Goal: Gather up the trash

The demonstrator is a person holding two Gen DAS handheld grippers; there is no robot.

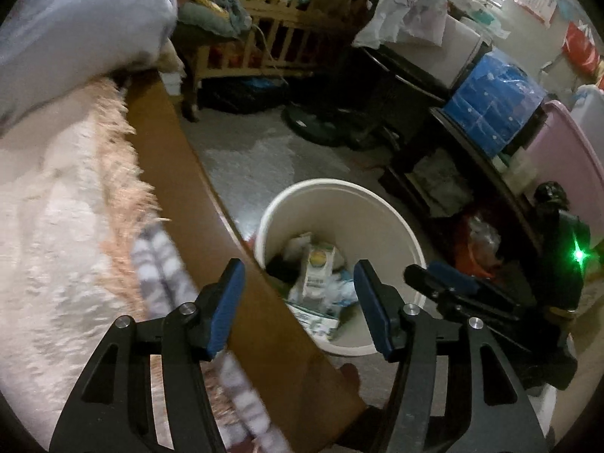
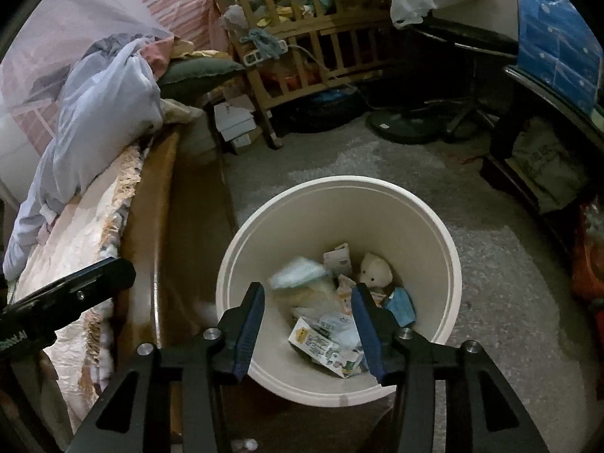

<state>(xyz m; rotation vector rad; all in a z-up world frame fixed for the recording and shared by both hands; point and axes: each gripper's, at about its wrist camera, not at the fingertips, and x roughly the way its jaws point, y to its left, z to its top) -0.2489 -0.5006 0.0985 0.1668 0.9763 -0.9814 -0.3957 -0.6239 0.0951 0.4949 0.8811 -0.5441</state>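
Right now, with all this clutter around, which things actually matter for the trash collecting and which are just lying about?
Part of the job:
- round cream plastic bin
- paper cartons and wrappers inside
- left hand-held gripper, open
- right hand-held gripper, open

Just lying about:
- wooden slatted crib
- blue plastic-wrapped pack
- fringed cream bedspread

Wooden crib (image 2: 302,34), fan base (image 2: 407,126), perhaps.

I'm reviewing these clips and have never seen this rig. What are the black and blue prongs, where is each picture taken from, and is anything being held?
The prongs are the fingers of two tools that a person carries, each with a fisheye camera looking along its fingers. One picture comes from the left hand-held gripper, the other from the right hand-held gripper. Both are open and hold nothing. Both look down at a cream bin on the floor beside a bed. In the bin lie cartons, wrappers and a small plush toy.
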